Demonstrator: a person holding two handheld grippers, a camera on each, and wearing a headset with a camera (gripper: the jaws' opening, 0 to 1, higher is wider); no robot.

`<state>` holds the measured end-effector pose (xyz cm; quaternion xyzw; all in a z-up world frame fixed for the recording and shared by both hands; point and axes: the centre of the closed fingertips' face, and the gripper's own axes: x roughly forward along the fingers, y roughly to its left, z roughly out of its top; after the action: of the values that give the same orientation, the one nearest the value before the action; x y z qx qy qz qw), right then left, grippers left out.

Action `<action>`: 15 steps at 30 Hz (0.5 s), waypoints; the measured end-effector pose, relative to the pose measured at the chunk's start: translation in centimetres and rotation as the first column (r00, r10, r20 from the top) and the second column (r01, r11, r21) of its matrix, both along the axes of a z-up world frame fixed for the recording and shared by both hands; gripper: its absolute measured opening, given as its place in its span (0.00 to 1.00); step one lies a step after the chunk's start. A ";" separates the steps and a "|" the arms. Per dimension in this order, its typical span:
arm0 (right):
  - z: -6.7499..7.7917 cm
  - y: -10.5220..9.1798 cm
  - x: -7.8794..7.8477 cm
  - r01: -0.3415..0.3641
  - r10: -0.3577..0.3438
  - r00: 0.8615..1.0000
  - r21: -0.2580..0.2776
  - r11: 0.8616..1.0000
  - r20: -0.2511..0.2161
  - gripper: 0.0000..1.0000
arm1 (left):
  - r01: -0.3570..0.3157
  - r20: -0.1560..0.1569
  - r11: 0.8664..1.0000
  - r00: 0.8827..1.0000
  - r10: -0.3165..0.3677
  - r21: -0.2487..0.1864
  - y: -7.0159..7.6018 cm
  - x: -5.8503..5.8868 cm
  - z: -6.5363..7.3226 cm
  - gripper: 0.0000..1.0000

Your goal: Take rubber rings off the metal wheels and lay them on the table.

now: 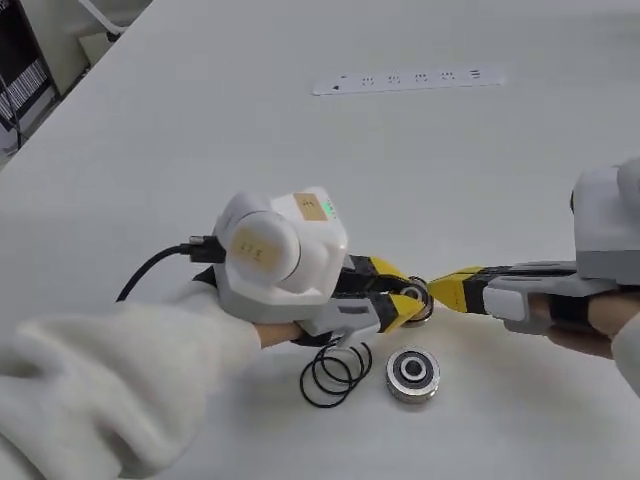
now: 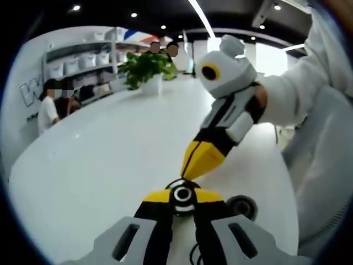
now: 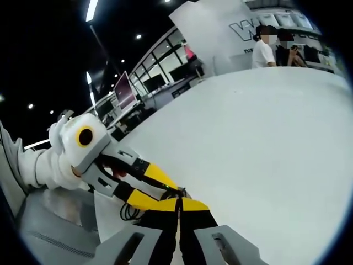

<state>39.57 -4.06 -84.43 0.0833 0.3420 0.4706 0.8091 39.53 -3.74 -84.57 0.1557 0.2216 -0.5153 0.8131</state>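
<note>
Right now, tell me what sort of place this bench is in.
Probably an open-plan office or showroom: a long white table with a power strip, shelves of white bins, a potted plant and a row of monitors behind.

- Two metal wheels: the loose wheel point(image 1: 413, 374) lying flat on the table point(image 1: 300, 130), and a second wheel point(image 2: 183, 194) just behind it, clamped between yellow jaws.
- Two grippers: the left gripper point(image 1: 410, 306) and the right gripper point(image 1: 440, 290), their tips meeting just behind the loose wheel.
- Rubber rings point(image 1: 335, 372): three black loops appear, overlapping, just left of the loose wheel; the tangle leaves the count unsure.
- One power strip point(image 1: 410, 80), far beyond the loose wheel.
- One black cable point(image 1: 150, 268), well left of the loose wheel.
- One potted plant point(image 2: 144, 65), far beyond the loose wheel.
- Four people point(image 2: 48, 113), it seems, farther from the loose wheel than the plant.
</note>
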 end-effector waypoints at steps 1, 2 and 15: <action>0.0 0.0 0.0 0.001 -0.001 1.000 0.001 1.000 0.003 0.00 | 0.009 -0.005 1.000 1.000 -0.009 -0.003 0.0 -0.1 0.3 0.18; 0.1 0.0 0.1 0.003 -0.003 1.000 -0.002 1.000 0.007 0.00 | 0.010 -0.003 1.000 1.000 -0.010 -0.006 0.1 -0.2 0.5 0.21; 0.7 -0.1 -0.2 -0.004 0.005 1.000 -0.016 1.000 0.031 0.00 | -0.025 0.034 1.000 0.999 0.025 -0.006 1.8 0.6 2.4 0.22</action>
<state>39.39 -4.13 -83.69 0.0688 0.3332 0.4710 0.8139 40.12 -1.98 -82.13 0.1596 0.2083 -0.5028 0.8236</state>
